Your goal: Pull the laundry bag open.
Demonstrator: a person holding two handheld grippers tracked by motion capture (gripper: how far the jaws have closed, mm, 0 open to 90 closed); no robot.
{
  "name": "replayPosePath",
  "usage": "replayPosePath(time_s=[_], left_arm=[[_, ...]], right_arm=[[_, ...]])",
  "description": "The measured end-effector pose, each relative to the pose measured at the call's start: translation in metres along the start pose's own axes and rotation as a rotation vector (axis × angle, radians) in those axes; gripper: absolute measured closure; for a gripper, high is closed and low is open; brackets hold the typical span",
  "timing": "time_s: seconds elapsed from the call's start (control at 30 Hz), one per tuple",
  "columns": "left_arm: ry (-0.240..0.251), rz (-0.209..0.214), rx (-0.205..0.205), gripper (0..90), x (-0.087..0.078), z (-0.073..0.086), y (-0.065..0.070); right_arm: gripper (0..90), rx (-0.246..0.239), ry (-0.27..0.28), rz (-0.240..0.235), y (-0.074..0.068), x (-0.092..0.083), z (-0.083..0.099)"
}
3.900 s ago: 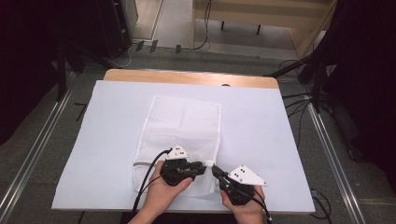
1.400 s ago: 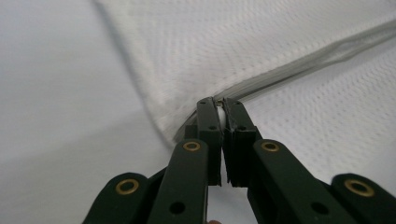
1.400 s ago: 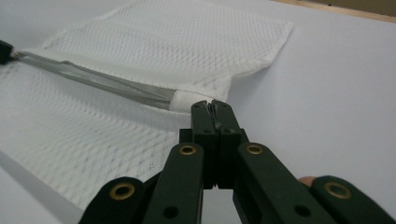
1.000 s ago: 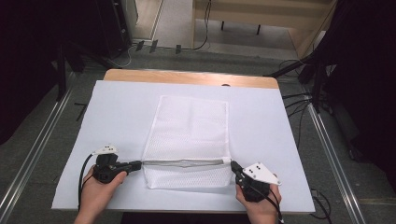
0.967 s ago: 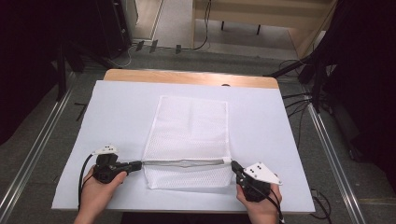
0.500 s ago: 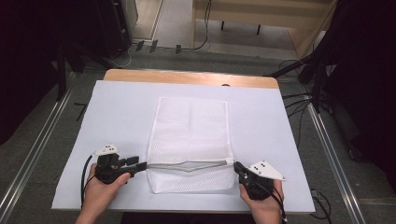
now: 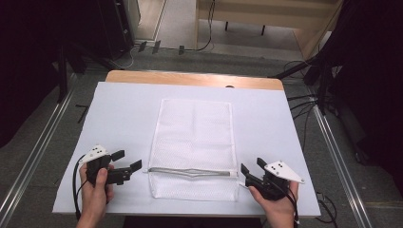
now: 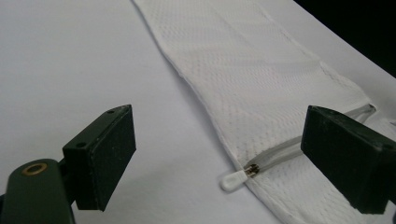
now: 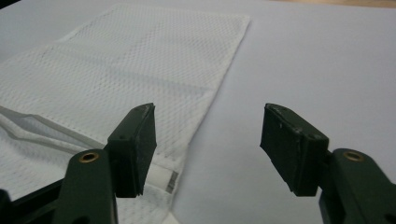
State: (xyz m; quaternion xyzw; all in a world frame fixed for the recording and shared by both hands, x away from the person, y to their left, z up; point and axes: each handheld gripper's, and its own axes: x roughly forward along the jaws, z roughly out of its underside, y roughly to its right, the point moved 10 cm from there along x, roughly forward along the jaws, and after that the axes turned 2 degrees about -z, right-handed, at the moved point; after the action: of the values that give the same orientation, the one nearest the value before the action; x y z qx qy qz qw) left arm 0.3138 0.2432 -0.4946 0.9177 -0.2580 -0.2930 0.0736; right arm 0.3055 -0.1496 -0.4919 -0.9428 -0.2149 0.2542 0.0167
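A white mesh bag (image 7: 194, 147) lies flat mid-sheet (image 7: 119, 114) on the table (image 7: 190, 78), its zipper (image 7: 192, 171) near the front edge, between the left gripper (image 7: 127, 161) and right gripper (image 7: 251, 169), both 2-jaw claws released, holding nothing.
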Motion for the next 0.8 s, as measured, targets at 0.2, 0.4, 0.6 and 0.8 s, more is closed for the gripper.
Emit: replayPosePath(time_s=[0.2,0.4,0.6,0.8], left_arm=[[0.065,-0.126,0.052,8.9,-0.012,-0.008,-0.019],[0.082,-0.157,0.081,1.4,-0.018,-0.011,-0.026],[0.08,-0.152,0.108,0.0,-0.022,-0.011,-0.03],[0.1,-0.173,0.093,0.0,-0.029,-0.014,-0.04]], right_arm=[[29.1,0.048,0.033,-0.062,0.026,-0.01,-0.004],[24.6,0.076,0.032,-0.007,0.061,-0.021,0.0],[22.8,0.083,0.044,0.018,0.092,-0.034,0.005],[22.7,0.113,0.06,0.063,0.118,-0.044,0.01]])
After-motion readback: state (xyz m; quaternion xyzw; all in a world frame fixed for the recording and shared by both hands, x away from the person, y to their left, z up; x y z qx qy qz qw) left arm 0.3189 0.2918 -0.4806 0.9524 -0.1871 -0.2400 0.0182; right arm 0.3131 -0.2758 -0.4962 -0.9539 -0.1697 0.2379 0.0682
